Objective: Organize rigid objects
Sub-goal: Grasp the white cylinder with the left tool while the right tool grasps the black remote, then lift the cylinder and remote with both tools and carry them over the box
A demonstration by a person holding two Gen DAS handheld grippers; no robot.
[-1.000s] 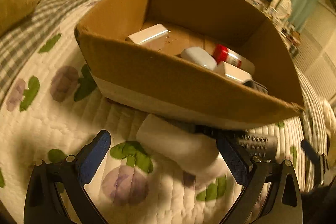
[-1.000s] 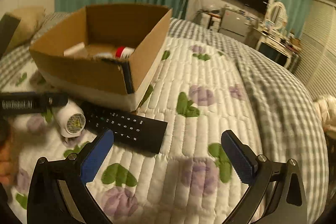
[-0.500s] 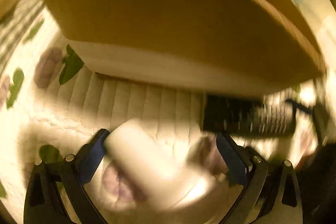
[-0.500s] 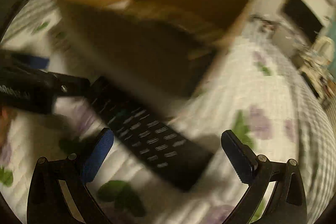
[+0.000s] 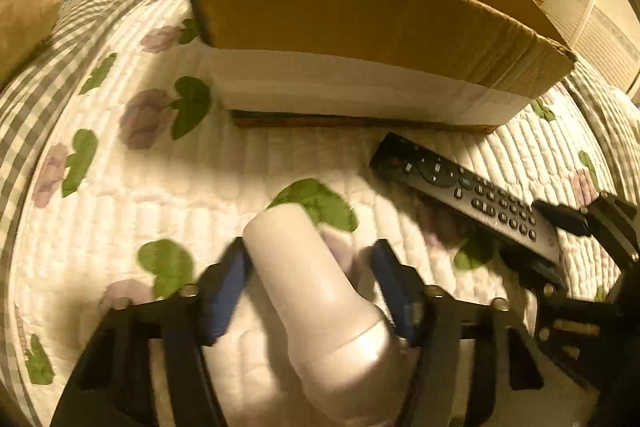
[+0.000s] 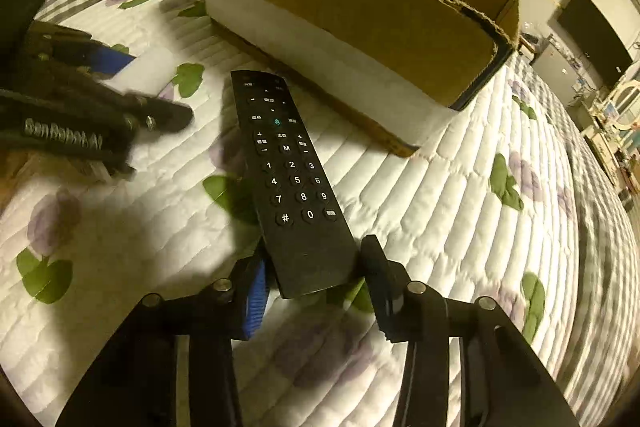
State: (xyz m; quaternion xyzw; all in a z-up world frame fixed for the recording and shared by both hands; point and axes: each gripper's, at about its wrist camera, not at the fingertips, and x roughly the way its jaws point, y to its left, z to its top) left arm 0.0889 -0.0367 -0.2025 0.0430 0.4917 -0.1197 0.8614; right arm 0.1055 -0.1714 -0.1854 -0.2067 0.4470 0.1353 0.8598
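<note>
A white bottle (image 5: 316, 291) lies on the quilt between the fingers of my left gripper (image 5: 310, 267), which are closed in around its body. A black remote (image 6: 290, 171) lies on the quilt with its near end between the fingers of my right gripper (image 6: 316, 267), which are closed in on its sides. The remote also shows in the left wrist view (image 5: 468, 195), with my right gripper's fingertip (image 5: 560, 217) at its far end. An open cardboard box (image 5: 360, 11) stands just beyond both objects. Its contents are hidden from here.
The floral quilt (image 6: 460, 219) covers the bed, with a checked blanket (image 5: 84, 19) at the edges. A tan pillow (image 5: 24, 7) lies at far left. A dresser and a TV (image 6: 592, 39) stand by the far wall.
Both grippers dropped low to the quilt and narrowed: the left around the white bottle, the right around the remote's near end. The box's inside is no longer in view.
</note>
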